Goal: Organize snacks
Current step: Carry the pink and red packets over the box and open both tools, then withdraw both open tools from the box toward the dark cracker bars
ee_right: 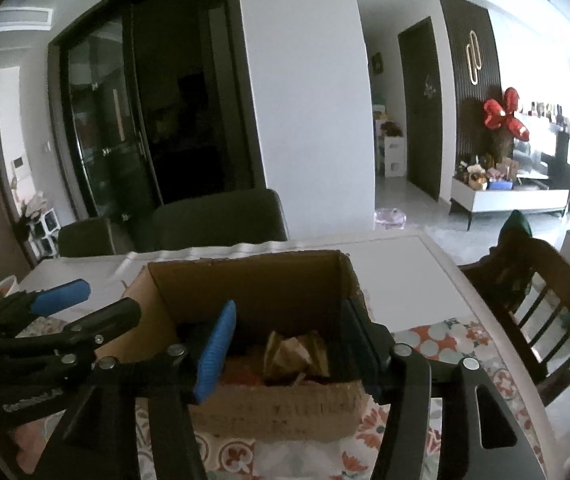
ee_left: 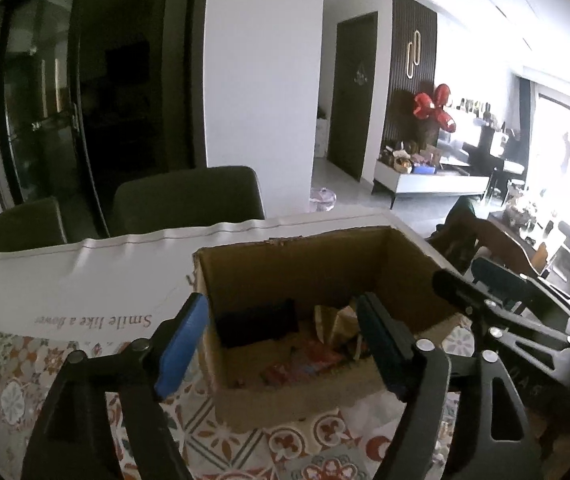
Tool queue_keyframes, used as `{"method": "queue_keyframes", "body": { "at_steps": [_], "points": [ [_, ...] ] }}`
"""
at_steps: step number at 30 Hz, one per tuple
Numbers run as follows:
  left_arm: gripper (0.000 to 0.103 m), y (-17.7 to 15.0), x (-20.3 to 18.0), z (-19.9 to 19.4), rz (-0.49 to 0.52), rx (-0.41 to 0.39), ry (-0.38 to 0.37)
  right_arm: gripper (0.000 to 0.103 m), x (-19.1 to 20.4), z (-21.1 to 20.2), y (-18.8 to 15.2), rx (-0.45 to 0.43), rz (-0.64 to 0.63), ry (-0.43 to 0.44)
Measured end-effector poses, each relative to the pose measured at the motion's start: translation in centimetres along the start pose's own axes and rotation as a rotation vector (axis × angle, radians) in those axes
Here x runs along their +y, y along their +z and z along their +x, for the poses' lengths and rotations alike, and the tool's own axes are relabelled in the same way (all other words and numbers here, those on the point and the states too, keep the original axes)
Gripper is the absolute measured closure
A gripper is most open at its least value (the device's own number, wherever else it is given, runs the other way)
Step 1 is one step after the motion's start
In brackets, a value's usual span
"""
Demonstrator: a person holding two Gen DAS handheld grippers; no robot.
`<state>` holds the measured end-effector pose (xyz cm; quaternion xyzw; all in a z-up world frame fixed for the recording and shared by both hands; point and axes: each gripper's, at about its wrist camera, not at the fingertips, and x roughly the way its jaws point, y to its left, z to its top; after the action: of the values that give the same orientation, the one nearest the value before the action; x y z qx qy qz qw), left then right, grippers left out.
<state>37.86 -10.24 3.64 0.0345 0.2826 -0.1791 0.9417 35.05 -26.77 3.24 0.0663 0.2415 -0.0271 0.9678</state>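
Flanking the cardboard box (ee_left: 317, 264), dark chairs (ee_left: 189, 196) stand behind.

White pillar (ee_left: 263, 80), dark chairs (ee_left: 189, 198), bright window (ee_left: 565, 140)

The right gripper (ee_right: 289, 346) hangs open over a cardboard box (ee_right: 253, 280) holding crumpled snack packets (ee_right: 295, 354). The left gripper (ee_right: 97, 300) hovers beside it, also open.

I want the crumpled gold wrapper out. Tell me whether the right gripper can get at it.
Probably yes. The right gripper is open above the open-topped cardboard box, with the gold wrapper lying uncovered between its jaws. The left gripper sits off to the side.
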Motion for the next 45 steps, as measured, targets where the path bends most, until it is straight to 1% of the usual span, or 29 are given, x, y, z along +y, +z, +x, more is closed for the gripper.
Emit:
{"method": "queue_keyframes", "body": {
  "at_steps": [3, 9, 14, 18, 24, 30, 34, 40, 45],
  "points": [
    [0.023, -0.7, -0.3, -1.6, 0.009, -0.007, 0.03, 0.047, 0.2, -1.5, -0.6, -0.009, -0.006, 0.007],
    [0.023, -2.8, -1.1, -4.6, 0.042, -0.017, 0.041, 0.047, 0.1, -4.4, -1.9, -0.029, 0.001, 0.011],
    [0.023, -4.6, -1.9, -6.4, 0.072, -0.023, 0.046, 0.047, -0.5, -6.3, -3.6, -0.015, 0.046, 0.033],
    [0.023, -5.9, -2.4, -7.6, 0.07, -0.021, 0.064, 0.046, -0.7, -7.7, -5.3, -0.012, 0.051, 0.015],
    [0.023, -8.5, -2.3, -8.4, 0.041, 0.018, 0.057, 0.046, -0.9, -9.7, -7.7, -0.003, 0.073, -0.019],
    [0.023, -11.3, -2.4, -8.3, 0.032, 0.084, 0.039, 0.046, -1.1, -10.4, -10.0, 0.04, 0.073, -0.048],
    [0.023, -13.1, -2.7, -7.8, 0.043, 0.128, 0.026, 0.046, -1.4, -10.7, -12.0, 0.088, 0.102, -0.058],
    [0.023, -15.7, -3.2, -7.1, 0.06, 0.183, 0.026, 0.046, -1.5, -10.7, -14.6, 0.159, 0.096, -0.074],
    [0.023, -17.2, -3.3, -6.3, 0.055, 0.223, 0.021, 0.046, -1.4, -10.3, -16.6, 0.222, 0.098, -0.063]
  ]
}}
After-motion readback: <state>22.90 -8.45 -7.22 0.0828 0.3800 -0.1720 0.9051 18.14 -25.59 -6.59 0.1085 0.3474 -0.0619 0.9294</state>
